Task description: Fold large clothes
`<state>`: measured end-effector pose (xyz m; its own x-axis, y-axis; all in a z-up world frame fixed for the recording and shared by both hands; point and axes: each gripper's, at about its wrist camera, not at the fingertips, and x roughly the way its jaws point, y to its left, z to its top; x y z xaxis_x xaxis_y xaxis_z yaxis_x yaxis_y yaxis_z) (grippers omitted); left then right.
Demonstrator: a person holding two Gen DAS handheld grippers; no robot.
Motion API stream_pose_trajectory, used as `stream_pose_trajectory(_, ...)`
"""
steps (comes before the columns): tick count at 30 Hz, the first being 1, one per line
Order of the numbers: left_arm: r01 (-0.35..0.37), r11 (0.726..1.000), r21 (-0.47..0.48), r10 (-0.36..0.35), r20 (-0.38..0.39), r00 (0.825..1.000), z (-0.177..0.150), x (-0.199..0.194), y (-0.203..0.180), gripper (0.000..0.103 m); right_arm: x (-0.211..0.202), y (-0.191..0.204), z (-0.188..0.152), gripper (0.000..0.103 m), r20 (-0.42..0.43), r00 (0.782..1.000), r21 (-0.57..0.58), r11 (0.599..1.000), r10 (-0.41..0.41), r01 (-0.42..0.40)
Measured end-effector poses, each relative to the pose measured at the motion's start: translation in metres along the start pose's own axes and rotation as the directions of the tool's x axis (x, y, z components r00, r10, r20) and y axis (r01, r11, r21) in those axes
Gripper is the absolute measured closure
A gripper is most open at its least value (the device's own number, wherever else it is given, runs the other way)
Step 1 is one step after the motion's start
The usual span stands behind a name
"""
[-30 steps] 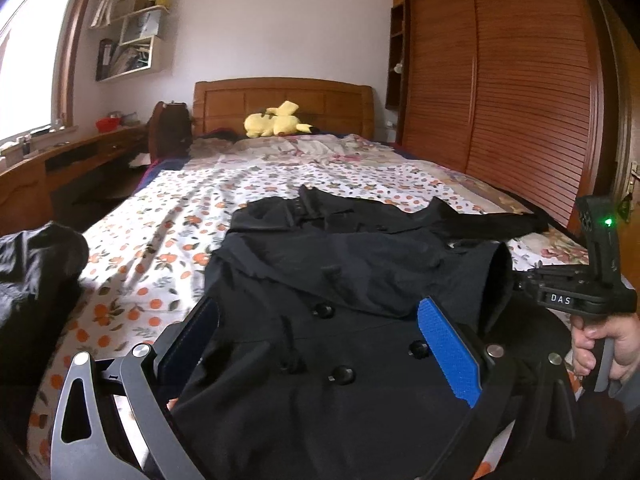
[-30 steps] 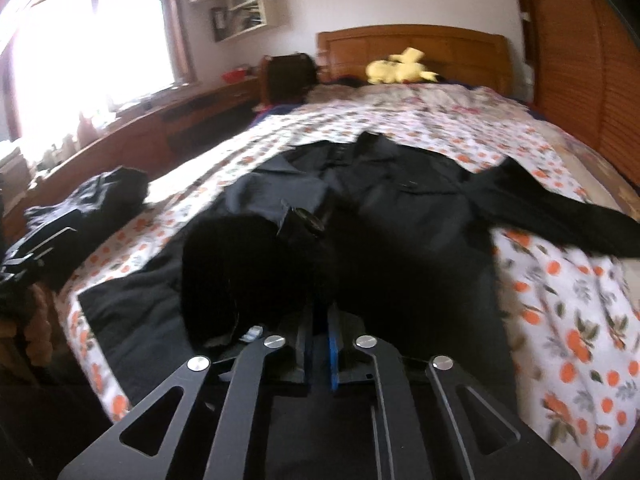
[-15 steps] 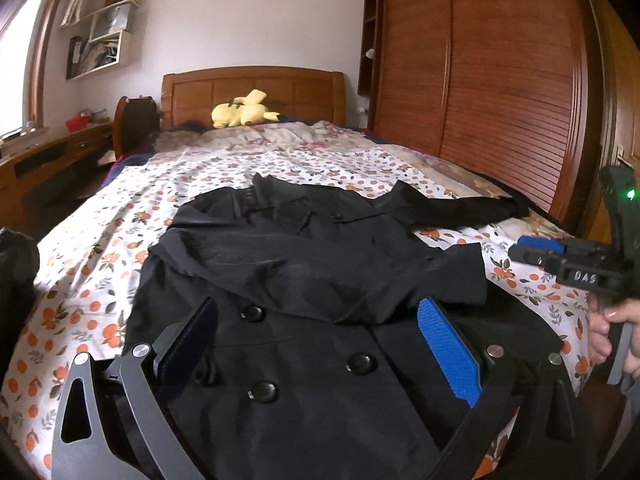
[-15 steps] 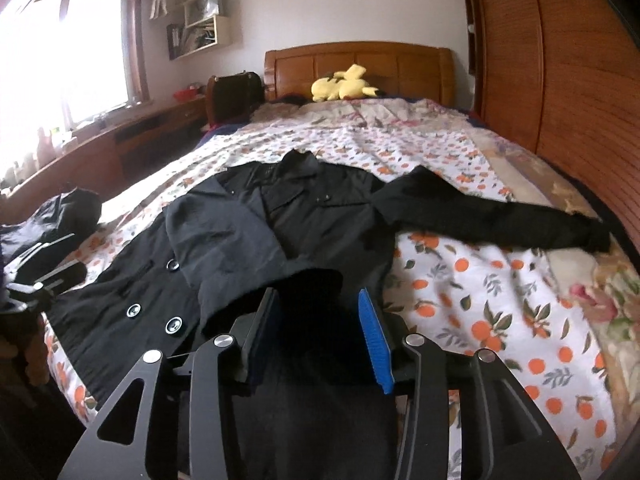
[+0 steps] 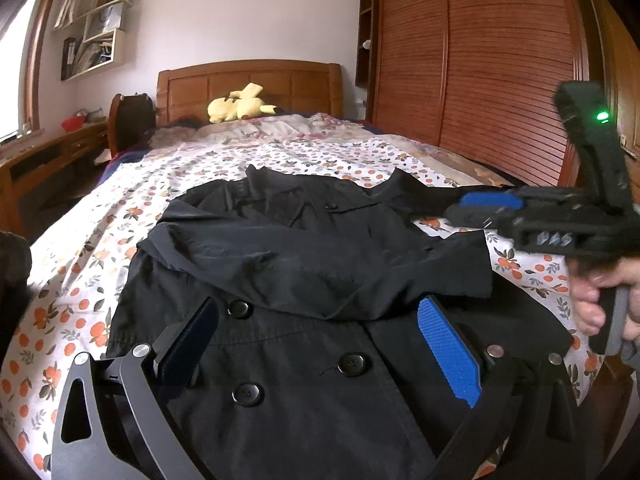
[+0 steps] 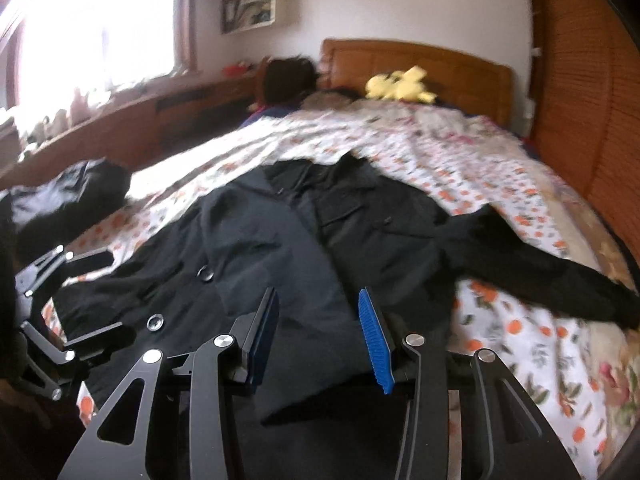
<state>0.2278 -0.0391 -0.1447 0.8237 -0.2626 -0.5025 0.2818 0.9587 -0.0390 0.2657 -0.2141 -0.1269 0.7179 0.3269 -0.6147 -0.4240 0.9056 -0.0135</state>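
Observation:
A black double-breasted coat point(image 5: 320, 248) lies front up on the floral bedsheet point(image 5: 280, 152). One sleeve point(image 5: 320, 276) is folded across its chest, and the other sleeve point(image 6: 540, 276) stretches out to the right. My left gripper point(image 5: 318, 304) hovers open over the coat's buttoned lower front with nothing between its pads. My right gripper point(image 6: 319, 294) is open above the folded sleeve's end, its jaws empty. In the left wrist view the right gripper point(image 5: 460, 208) is at the right edge, held by a hand point(image 5: 600, 296). The left gripper point(image 6: 120, 294) shows at the coat's left hem.
A yellow plush toy point(image 5: 240, 108) lies by the wooden headboard point(image 5: 248, 80). A slatted wardrobe point(image 5: 480, 80) runs along the bed's right side. A dark garment heap point(image 6: 68, 196) sits at the bed's left edge, in front of a wooden desk point(image 6: 132, 120) under the window.
My right gripper let go of the sleeve end, opened and drew back, swinging left. The sleeve now rests flat across the chest. My left gripper slid along the coat's hem, then held still.

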Motion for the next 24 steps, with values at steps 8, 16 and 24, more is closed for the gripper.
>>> stream_pose_trajectory(8, 0.007, 1.0, 0.003, -0.007, 0.005, 1.0, 0.0, -0.001, 0.001, 0.003, 0.04, -0.013, -0.043, 0.063, -0.195, 0.98, -0.012, 1.0, -0.028, 0.026)
stream_pose_trajectory(16, 0.015, 1.0, 0.025, -0.016, 0.027, 1.0, 0.011, -0.023, -0.004, 0.003, 0.048, -0.018, -0.075, 0.063, -0.187, 0.982, -0.016, 1.0, -0.029, 0.026)
stream_pose_trajectory(24, -0.001, 0.998, 0.057, -0.003, 0.06, 0.998, 0.032, -0.039, -0.006, 0.003, 0.047, -0.027, -0.079, 0.063, -0.143, 0.989, 0.031, 0.999, 0.026, -0.022)
